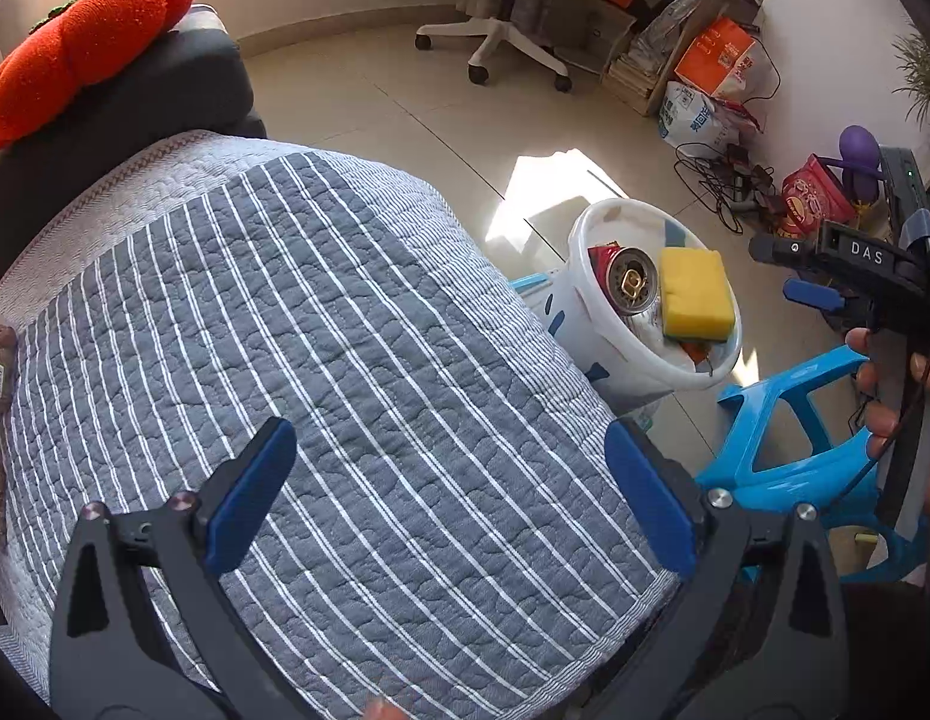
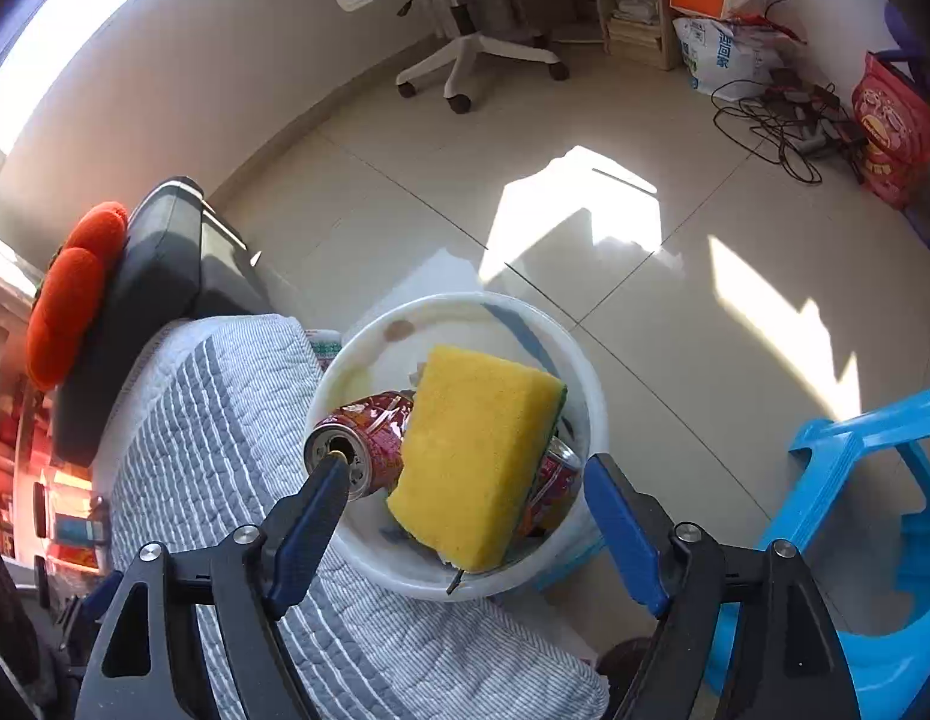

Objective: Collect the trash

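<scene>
Hovering my right gripper (image 2: 465,510) over the white bin (image 2: 588,372), jaws released and empty; yellow sponge (image 2: 474,456) and crushed red can (image 2: 369,441) lie inside. Left gripper (image 1: 450,495) hangs released above the striped quilt (image 1: 345,330). Drop step looks finished; next calls for finding more trash.

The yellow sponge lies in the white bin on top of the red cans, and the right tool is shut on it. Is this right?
Not quite. The yellow sponge does lie in the white bin on the red cans, but the right tool is open above it, holding nothing. The right wrist view shows this.
</scene>
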`<state>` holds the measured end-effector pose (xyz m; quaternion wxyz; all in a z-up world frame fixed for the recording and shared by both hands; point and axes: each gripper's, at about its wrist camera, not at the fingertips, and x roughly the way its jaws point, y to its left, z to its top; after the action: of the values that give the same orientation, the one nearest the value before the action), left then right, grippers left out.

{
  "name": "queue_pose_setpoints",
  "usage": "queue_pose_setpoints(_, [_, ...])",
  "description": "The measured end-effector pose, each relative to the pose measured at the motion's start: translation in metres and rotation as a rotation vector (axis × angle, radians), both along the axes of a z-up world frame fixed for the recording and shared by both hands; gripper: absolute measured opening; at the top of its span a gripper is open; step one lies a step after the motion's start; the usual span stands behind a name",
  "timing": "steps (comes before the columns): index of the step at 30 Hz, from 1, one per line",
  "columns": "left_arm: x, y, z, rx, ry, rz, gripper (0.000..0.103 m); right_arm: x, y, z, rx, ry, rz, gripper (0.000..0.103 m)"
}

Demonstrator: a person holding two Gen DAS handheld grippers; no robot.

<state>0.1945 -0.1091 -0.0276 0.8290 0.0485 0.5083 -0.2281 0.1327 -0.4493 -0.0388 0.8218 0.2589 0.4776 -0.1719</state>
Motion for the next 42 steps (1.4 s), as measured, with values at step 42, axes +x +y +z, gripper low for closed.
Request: queue_pose_setpoints(42, [-0.195,0.084,0.031,0.108,-0.27,0.4,0.102,-0.182,0.222,0.047,-0.485,-0.115,0.24,0.103])
